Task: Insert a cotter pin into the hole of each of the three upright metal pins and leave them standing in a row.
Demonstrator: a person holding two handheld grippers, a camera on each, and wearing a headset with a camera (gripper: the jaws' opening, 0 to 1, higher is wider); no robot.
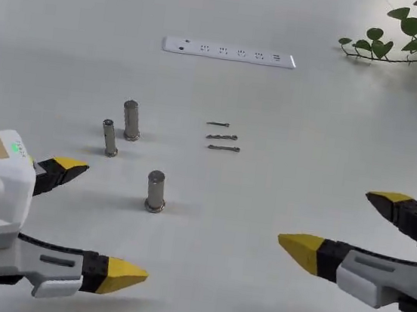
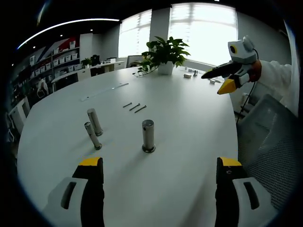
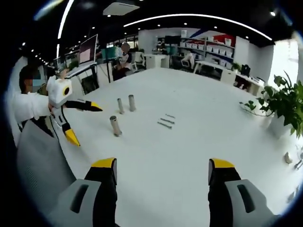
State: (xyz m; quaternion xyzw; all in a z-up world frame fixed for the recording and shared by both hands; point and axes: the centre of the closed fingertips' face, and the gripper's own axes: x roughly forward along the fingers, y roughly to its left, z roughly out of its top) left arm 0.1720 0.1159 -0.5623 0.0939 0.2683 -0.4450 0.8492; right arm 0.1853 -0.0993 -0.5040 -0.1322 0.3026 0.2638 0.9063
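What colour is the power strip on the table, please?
The power strip is white; clearest in head view.

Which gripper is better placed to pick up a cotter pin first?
Right, probably. The right gripper has bare table between it and the cotter pins; the metal pins block the left gripper.

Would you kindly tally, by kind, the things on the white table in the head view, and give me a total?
Metal pins: 3
Cotter pins: 3
Power strip: 1
Potted plant: 1
Total: 8
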